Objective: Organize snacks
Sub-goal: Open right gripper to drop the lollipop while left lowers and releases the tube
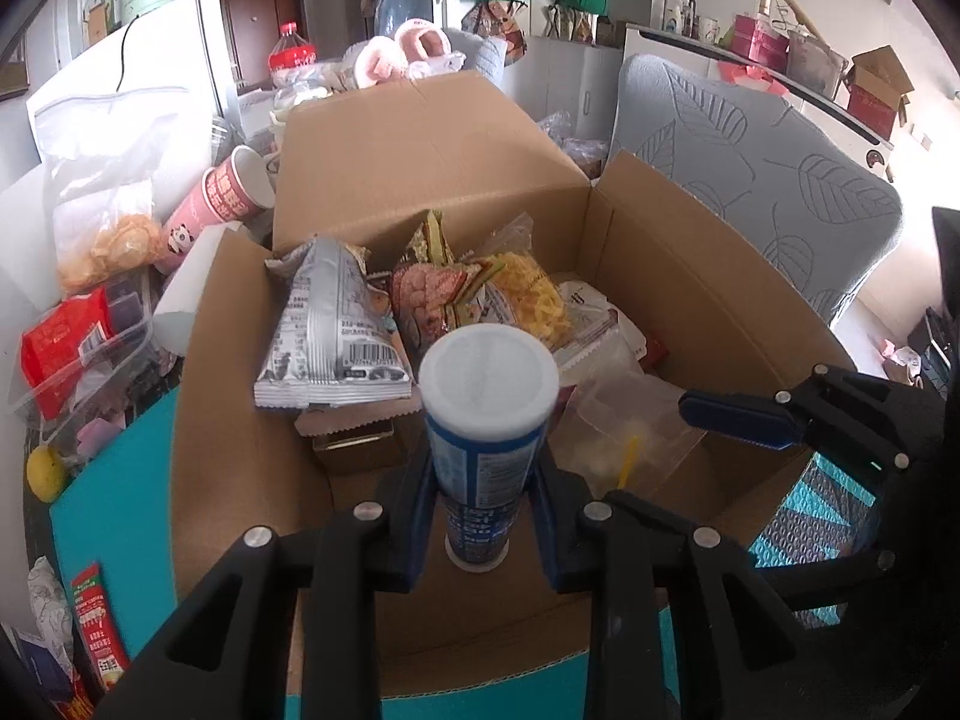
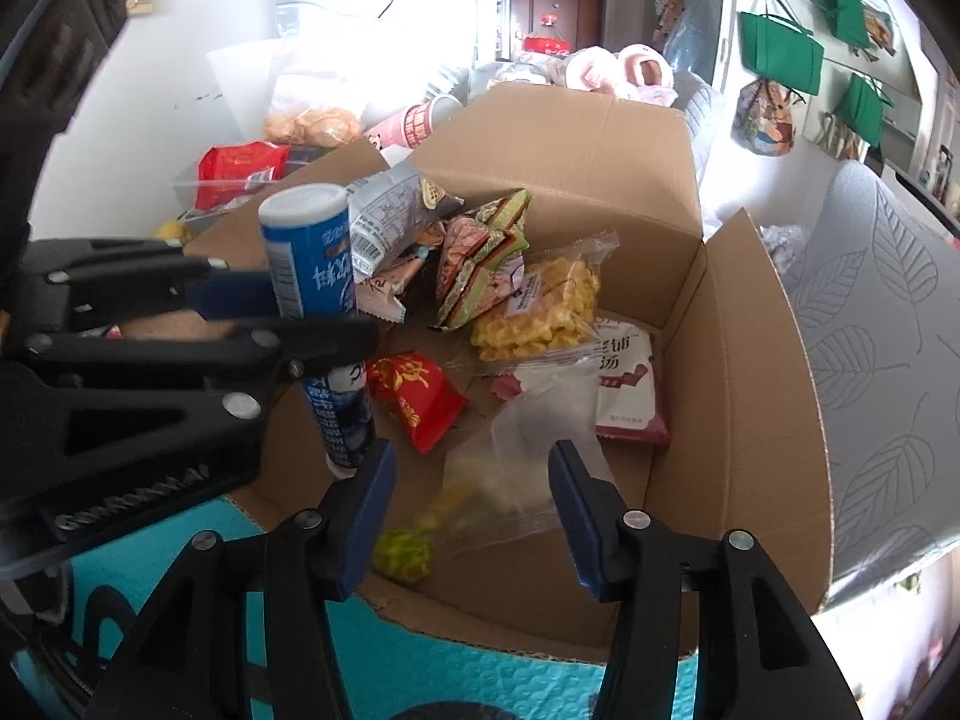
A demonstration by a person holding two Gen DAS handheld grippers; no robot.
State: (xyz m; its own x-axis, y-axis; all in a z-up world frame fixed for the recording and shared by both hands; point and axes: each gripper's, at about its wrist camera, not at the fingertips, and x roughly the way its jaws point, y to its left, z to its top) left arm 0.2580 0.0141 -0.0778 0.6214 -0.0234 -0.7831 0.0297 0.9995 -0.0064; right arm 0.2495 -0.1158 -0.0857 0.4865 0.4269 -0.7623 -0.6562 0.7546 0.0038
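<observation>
The left gripper (image 2: 288, 312) has raised letters on its black arm, but they are too blurred to read. The blue tube (image 2: 312, 258), the white packet (image 2: 624, 378) and the red packet (image 2: 414, 396) show Chinese writing. The silver bag (image 1: 336, 330) has a barcode and tiny print too small to read.

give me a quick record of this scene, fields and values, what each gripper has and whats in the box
left gripper: shut on blue tube, upright over the box
right gripper: open, holding nothing, clear bag below its jaws
box: cardboard, flaps open
in box: silver packet, yellow snack bag, red packet, white-and-maroon pouch, clear bag
outside box: pink cup, lemon
</observation>
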